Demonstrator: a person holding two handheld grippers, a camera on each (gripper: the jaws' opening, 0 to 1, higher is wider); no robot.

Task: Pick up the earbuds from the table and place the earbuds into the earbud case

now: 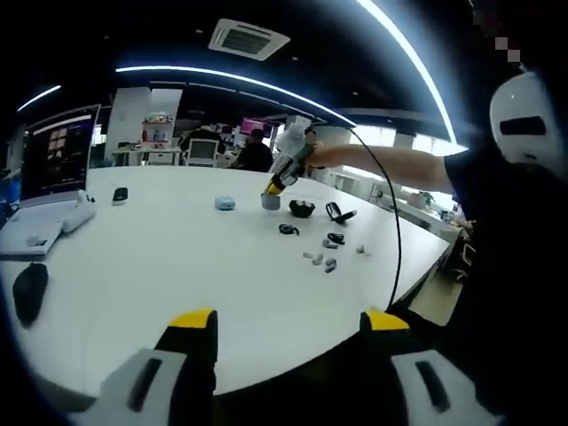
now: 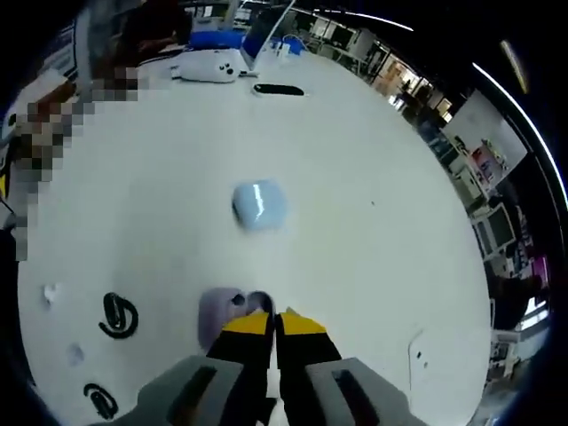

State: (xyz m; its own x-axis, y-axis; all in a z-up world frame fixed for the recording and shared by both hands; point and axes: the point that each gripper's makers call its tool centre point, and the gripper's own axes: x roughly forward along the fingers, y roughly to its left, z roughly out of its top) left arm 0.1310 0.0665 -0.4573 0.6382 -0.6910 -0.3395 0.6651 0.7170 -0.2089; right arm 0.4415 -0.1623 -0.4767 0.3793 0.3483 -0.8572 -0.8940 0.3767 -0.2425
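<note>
Right gripper pressed together over the open lilac earbud case; likely pinching an earbud, unseen. Lower straight, release gently. Left gripper spread, idle.

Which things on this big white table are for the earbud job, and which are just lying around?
For the job:
- open lilac earbud case
- loose earbuds
- right hand-held gripper

Lying about:
- closed pale blue case
- laptop
- black mouse
- black ear hooks

A closed case sits on the table — an open case lies nearer, by the right gripper. A laptop stands far behind them.
</note>
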